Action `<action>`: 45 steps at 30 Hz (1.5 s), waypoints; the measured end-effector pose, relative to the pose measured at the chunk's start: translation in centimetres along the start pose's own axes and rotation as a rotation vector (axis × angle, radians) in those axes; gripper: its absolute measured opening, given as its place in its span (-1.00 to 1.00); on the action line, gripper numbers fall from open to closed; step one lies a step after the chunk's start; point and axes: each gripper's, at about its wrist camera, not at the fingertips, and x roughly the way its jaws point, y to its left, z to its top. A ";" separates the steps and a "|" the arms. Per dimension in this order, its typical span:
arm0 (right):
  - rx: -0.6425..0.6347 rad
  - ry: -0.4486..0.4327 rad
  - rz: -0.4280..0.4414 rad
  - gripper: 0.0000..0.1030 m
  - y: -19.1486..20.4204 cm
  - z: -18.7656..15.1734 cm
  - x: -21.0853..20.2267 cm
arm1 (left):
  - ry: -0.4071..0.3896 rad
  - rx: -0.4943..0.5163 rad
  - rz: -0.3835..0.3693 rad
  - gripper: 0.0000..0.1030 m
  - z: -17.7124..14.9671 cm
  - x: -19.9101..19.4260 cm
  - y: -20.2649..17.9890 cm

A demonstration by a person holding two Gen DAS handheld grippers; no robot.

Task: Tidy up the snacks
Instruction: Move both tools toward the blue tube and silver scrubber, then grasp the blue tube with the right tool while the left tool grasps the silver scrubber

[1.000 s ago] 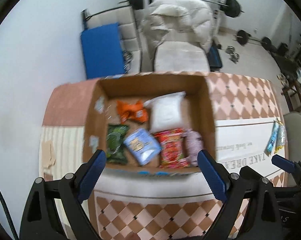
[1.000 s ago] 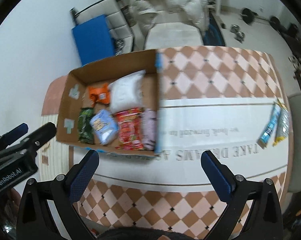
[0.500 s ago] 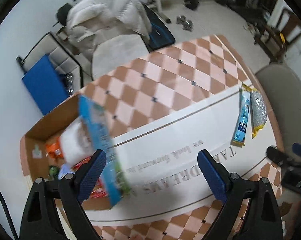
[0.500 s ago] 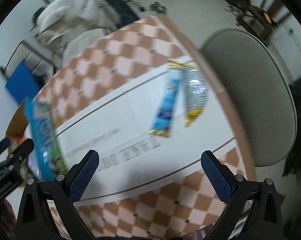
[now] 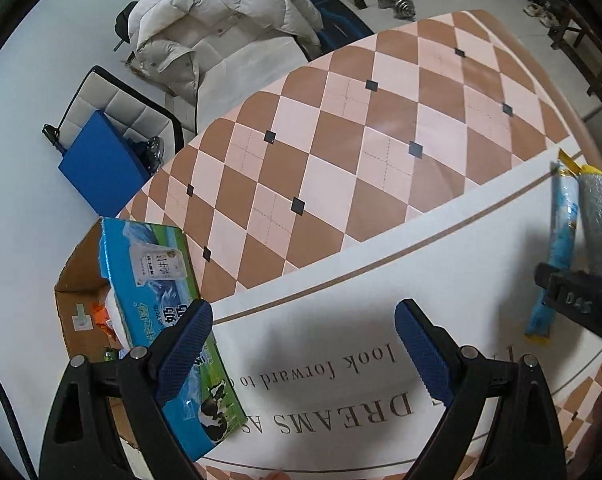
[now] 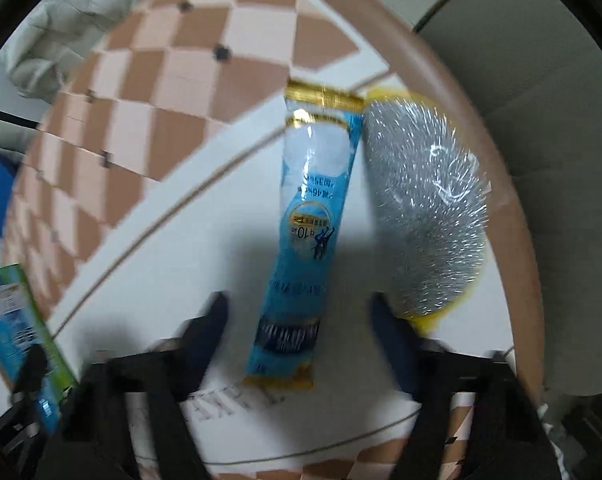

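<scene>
A long blue snack packet (image 6: pixel 313 224) with gold ends lies on the white table mat, and a silver-and-yellow packet (image 6: pixel 425 216) lies touching its right side. My right gripper (image 6: pixel 301 328) is open, its blurred fingers straddling the blue packet's near end. Both packets show at the right edge of the left wrist view, the blue one (image 5: pixel 561 236) and the silver one (image 5: pixel 599 216). My left gripper (image 5: pixel 303 348) is open over the mat, holding nothing. The cardboard box (image 5: pixel 77 280) with snacks inside sits at the left, its printed blue-green side (image 5: pixel 157 292) facing me.
The round table (image 5: pixel 341 140) has a brown-and-pink diamond cloth. A grey chair seat (image 6: pixel 541 120) stands just past the table edge beside the packets. A chair with a white jacket (image 5: pixel 221 20) and a blue pad (image 5: pixel 101 160) stand beyond the table.
Both grippers swung right, away from the box. The right gripper came down close over the blue packet, which now lies between its fingers. The box has slid to the left edge of both views.
</scene>
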 end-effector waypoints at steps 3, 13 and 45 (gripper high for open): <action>-0.043 -0.045 -0.026 -0.63 0.8 -0.3 -0.4 | 0.010 -0.012 -0.024 0.81 0.4 -0.2 0.0; -0.003 -0.230 0.138 -0.69 -5.8 -4.5 -10.8 | 0.052 0.023 -0.316 0.81 3.9 -2.8 -6.6; 0.020 -0.269 0.092 -0.71 -9.6 -6.7 -13.0 | -0.004 0.090 -0.355 -0.23 0.8 -6.6 -9.8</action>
